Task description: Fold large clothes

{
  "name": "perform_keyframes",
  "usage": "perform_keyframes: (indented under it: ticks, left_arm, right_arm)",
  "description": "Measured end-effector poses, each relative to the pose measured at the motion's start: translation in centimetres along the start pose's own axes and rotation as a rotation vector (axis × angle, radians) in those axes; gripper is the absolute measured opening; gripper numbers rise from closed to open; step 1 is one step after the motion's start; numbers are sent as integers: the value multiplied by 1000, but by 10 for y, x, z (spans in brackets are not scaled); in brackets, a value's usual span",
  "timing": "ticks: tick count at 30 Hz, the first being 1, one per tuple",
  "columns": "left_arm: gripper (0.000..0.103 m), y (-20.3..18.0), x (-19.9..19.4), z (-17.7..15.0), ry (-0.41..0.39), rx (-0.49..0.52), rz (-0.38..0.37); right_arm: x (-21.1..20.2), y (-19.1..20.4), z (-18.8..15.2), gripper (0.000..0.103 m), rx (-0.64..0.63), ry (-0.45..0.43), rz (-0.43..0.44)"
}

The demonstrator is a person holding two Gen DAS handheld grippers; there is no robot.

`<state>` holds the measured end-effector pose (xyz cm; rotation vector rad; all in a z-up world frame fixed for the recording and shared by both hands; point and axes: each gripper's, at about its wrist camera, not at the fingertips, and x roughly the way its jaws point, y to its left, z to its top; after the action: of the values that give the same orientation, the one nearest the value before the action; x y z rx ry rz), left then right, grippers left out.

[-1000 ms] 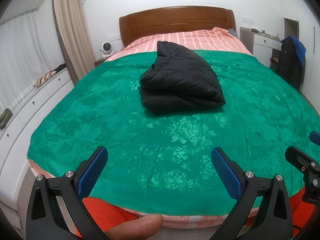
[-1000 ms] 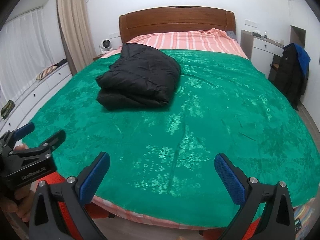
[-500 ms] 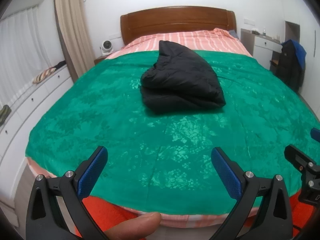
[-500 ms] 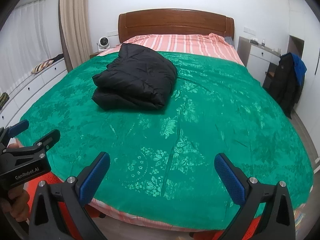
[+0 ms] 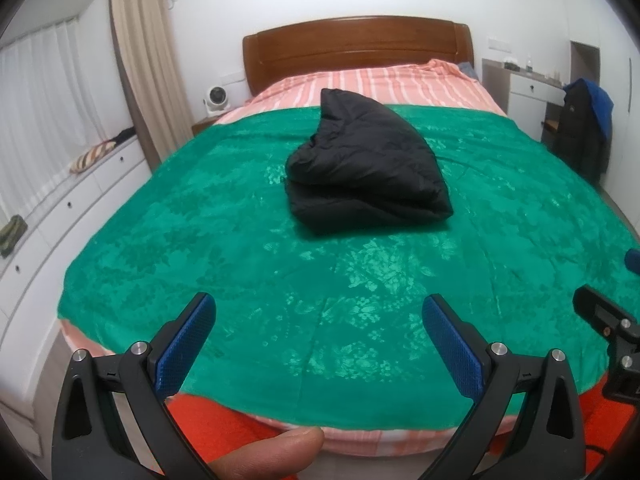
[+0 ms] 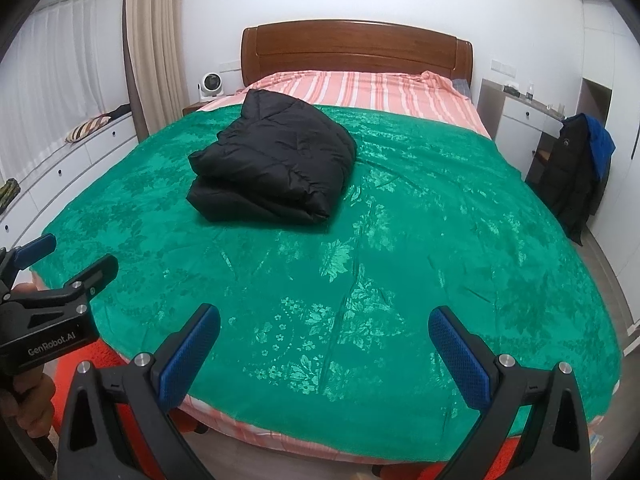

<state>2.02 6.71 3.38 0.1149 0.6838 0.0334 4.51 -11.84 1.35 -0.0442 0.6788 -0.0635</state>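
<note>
Black jacket (image 5: 366,176) lies folded on green bedspread (image 5: 240,240), well apart from both wide-spread, empty hand-held grippers (image 5: 316,320) (image 6: 324,330).

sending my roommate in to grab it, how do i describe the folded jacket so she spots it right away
Start at the big bed with the wooden headboard and the green bedspread. The folded black puffer jacket lies on that spread, toward the headboard end and the window side. It is the only thing on the bed, unlike the dark jacket hanging on the chair by the desk.
</note>
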Motion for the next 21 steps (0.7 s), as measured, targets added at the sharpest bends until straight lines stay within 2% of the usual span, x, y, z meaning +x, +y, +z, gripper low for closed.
perform_keyframes:
  ticks: [21]
  left_arm:
    - [103,5,2,1,29,14,32]
  right_arm:
    - [2,7,2,103,-25,14,28]
